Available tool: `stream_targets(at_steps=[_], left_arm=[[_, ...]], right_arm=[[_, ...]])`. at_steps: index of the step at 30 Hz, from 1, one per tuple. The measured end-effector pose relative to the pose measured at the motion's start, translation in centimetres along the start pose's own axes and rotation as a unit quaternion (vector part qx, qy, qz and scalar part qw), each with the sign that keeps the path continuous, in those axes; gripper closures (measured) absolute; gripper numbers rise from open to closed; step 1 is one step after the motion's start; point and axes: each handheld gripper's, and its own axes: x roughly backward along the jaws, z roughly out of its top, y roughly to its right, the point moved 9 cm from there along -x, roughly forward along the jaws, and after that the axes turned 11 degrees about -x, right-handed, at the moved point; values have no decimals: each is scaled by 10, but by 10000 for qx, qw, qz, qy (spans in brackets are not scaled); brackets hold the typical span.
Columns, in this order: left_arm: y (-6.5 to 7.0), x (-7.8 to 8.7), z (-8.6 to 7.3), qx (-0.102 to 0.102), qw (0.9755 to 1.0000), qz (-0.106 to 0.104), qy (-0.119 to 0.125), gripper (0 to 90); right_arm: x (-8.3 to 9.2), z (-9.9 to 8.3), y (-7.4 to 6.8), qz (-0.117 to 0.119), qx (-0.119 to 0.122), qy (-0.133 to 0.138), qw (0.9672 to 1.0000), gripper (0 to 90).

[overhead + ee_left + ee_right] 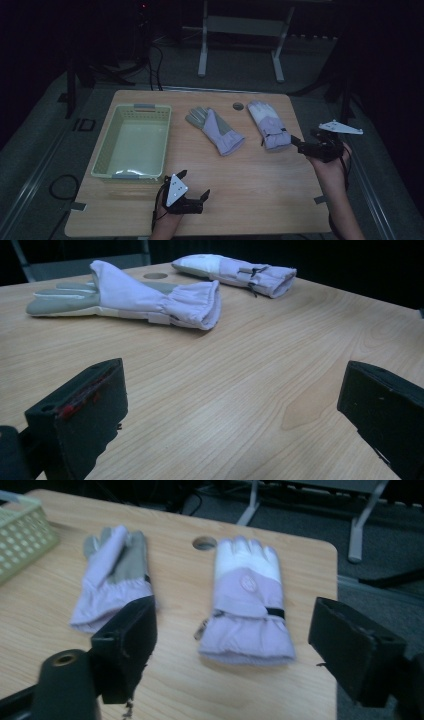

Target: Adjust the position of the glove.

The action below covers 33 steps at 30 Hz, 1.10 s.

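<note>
Two lilac winter gloves lie on the wooden table [250,185]. The left glove [215,130] [145,300] [112,575] shows its grey palm. The right glove [269,126] [240,272] [247,605] lies back up, white at the fingers. My left gripper [194,186] [230,410] rests open near the front edge, with bare tabletop between its jaws. My right gripper [299,142] [232,645] is open at the table's right edge, just off the right glove's cuff, which lies between its jaws in the right gripper view.
A pale green plastic basket [107,155] [22,540] stands on the left of the table, with nothing in it. A round cable hole [238,105] [204,543] sits near the far edge. A metal stand [240,30] is on the floor beyond.
</note>
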Motion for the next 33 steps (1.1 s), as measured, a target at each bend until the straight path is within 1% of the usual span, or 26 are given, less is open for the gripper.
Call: stream_targets(at_steps=[1,2,3,4,5,7,8,10,12,14,17,18,19,21,22,24,25,26,27,29,31,32,33], left_arm=[[0,0,0,0,10000,0,0,1],[0,0,0,27,10000,-14,0,1],[0,0,0,27,10000,-11,0,1],[0,0,0,17,10000,-6,6,1],[0,0,0,-5,10000,4,4,1],[1,0,0,-36,10000,8,0,1],[1,0,0,-37,10000,15,0,1],[1,0,0,-31,10000,13,-4,1],[1,0,0,-35,10000,9,-9,1],[1,0,0,-50,10000,9,-5,1],[2,0,0,-62,10000,-8,-9,1],[2,0,0,-61,10000,-1,-5,1],[2,0,0,-62,10000,-2,-1,1],[2,0,0,-67,10000,-8,0,1],[2,0,0,-66,10000,-9,-1,1],[2,0,0,-57,10000,-22,-8,1],[2,0,0,-57,10000,-22,-8,1],[2,0,0,-75,10000,-19,-14,1],[3,0,0,-90,10000,-19,-23,1],[3,0,0,-99,9999,-13,-20,1],[2,0,0,-89,10000,-20,-19,1],[2,0,0,-82,10000,-22,-16,1],[2,0,0,-81,10000,-23,-15,1]], right_arm=[[0,0,0,0,0,0,10000,201],[-1,2,-3,50,37,-19,10000,201],[-3,6,-10,109,100,-53,9999,211],[-4,8,-14,185,108,-74,9997,223],[-4,11,-17,198,136,-35,9997,232],[-6,15,-25,205,301,-59,9993,222],[-7,19,-29,218,326,-34,9992,223],[-9,24,-38,359,341,-82,9987,220],[-11,30,-47,415,453,-71,9981,222],[-15,36,-54,482,478,-39,9977,222],[-22,45,-64,411,649,75,9970,239],[-26,48,-66,422,650,92,9970,239],[-30,49,-70,486,634,59,9968,239],[-37,51,-77,525,718,-1,9960,242],[-40,52,-80,584,759,-34,9954,242],[-46,56,-87,657,814,-37,9945,259],[-46,56,-87,657,814,-37,9945,259],[-48,57,-90,683,868,-40,9939,260],[-53,61,-95,623,991,-30,9931,261],[-58,65,-100,681,981,-58,9928,261],[-64,67,-106,785,1018,-150,9916,261],[-67,69,-109,796,1042,-147,9913,261],[-71,69,-112,881,1069,-223,9901,261]])
